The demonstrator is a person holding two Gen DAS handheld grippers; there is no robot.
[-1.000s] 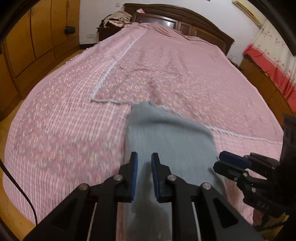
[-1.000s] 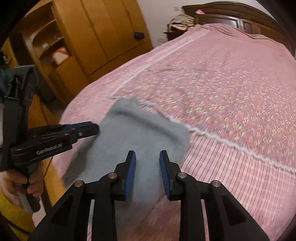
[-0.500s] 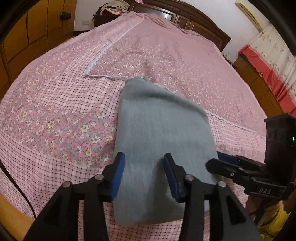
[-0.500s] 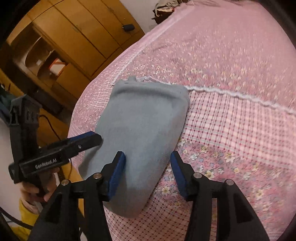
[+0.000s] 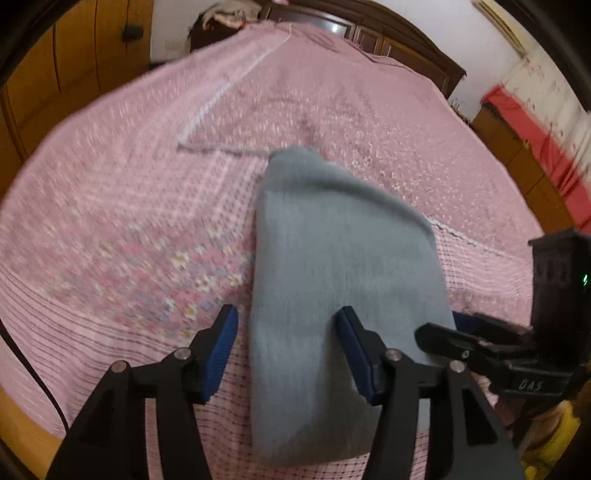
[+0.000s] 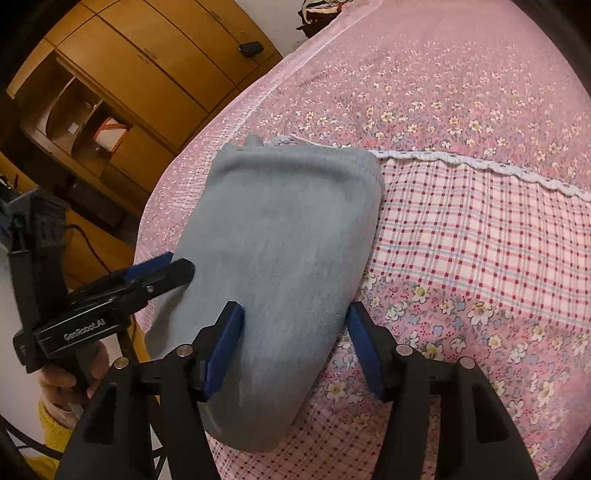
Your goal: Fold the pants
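1. The grey pants (image 6: 273, 273) were seen lying as a compact folded bundle on the bed (image 6: 480, 236), near its edge, with the far end of the bundle touching a white lace seam (image 6: 480, 166) in the cover.
2. The right tool (image 6: 295, 345) was held over the near right part of the bundle; its jaws were opening, with grey cloth between them but not pinched by the blue pads.
3. The left tool (image 5: 286, 350) was held over the near left edge; its jaws were likewise opening, one pad beside the cloth and one above it, and nothing was gripped.
4. The step in hand was judged to be the release of the folded cloth, and the fold looked close to finished.
5. For a good release, it was judged that both tools should be spread fully before being lifted straight away, so that no pad would drag the top layer and open the fold.
6. The near end of the bundle lay close to the bed's edge, so a sideways pull was judged a risk.
7. The bed was covered by a pink cover with floral and checked panels.
8. Around it, wooden cabinets (image 6: 147, 74), a dark headboard (image 5: 388, 33) and a red-and-white curtain (image 5: 535, 140) were visible; the left view was blurred.
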